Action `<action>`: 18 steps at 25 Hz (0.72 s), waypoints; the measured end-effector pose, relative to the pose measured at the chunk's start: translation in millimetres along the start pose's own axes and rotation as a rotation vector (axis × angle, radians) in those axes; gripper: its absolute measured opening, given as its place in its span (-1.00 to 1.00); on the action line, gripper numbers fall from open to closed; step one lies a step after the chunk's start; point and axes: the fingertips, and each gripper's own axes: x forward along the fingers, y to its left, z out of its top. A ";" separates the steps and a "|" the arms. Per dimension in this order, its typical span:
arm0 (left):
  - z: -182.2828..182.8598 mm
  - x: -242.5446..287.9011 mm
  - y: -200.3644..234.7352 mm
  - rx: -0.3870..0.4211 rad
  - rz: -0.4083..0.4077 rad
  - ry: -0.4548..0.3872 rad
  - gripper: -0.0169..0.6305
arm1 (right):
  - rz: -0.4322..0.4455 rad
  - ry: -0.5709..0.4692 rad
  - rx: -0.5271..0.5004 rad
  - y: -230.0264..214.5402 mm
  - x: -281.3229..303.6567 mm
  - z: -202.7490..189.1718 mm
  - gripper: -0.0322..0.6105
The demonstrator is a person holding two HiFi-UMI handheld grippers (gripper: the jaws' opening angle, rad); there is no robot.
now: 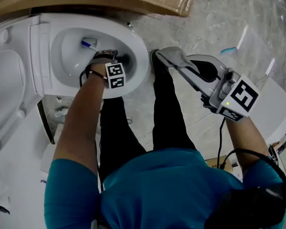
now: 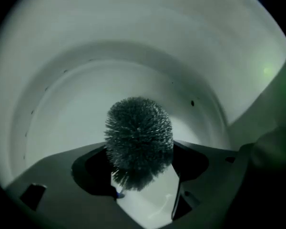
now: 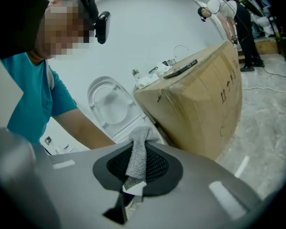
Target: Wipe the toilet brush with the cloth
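Your left gripper (image 2: 144,176) gapes wide, gripping nothing, over the toilet brush (image 2: 139,137) in the toilet bowl (image 1: 139,46); the bristles will likely flex, so take the stiff handle. Your right gripper (image 3: 132,187) pinches the limp cloth (image 3: 136,157).

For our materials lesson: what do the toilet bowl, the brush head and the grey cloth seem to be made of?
Toilet bowl: probably glazed ceramic, white, smooth, glossy highlights.
Brush head: likely plastic bristles, dark, stiff, standing out in a dense round ball.
Cloth: grey textile, perhaps microfibre, matte with a nubbly weave, folding limply.
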 end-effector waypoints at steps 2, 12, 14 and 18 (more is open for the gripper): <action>0.7 3.1 0.4 0.017 -0.024 0.005 0.08 | -0.007 0.000 0.014 -0.9 -4.0 -5.8 -0.83; 9.1 4.7 -8.8 0.090 -0.150 0.054 -0.19 | -0.021 0.011 0.057 5.7 -3.1 -17.3 -0.83; 8.4 1.9 -12.2 0.058 -0.150 0.032 -0.26 | -0.020 0.012 0.050 11.0 -2.3 -14.0 -0.83; 8.5 -19.2 -2.8 -0.081 -0.087 -0.067 -0.31 | -0.022 0.019 0.033 20.1 0.3 -7.5 -0.83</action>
